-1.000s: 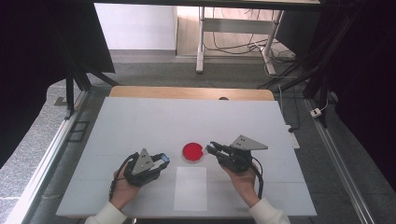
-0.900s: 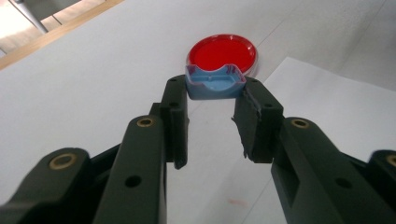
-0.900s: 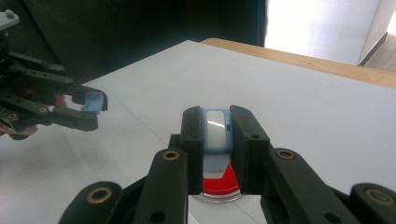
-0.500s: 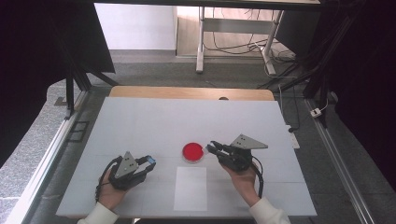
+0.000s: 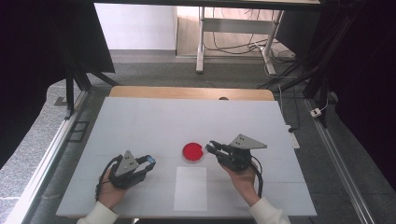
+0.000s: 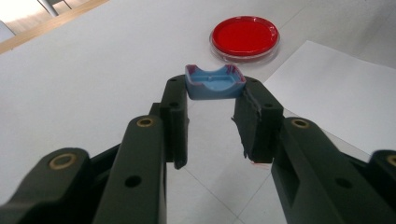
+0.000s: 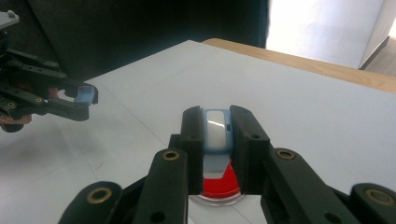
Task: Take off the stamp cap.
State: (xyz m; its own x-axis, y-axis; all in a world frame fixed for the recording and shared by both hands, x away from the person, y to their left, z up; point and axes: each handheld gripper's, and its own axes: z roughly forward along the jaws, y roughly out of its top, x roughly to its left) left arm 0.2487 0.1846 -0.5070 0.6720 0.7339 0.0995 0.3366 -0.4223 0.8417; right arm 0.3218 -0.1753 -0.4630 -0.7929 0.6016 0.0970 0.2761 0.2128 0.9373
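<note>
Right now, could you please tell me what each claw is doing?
Left claw: closed on a small blue holder.
Right claw: closed on a light-blue piece, above the red dish.

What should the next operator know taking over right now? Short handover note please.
Left gripper: shut on a small blue cap, held by its sides at the jaw tips, low over the table, left of the red dish.
Right gripper: shut on a small blue-and-white piece, tips right at the dish's right edge, just above it.
White sheet: flat on the table, on the near side of the dish, bare.
Done: both small parts are picked up.
Left: probably to bring the two parts together or use them at the dish; I can't tell which from here.
</note>
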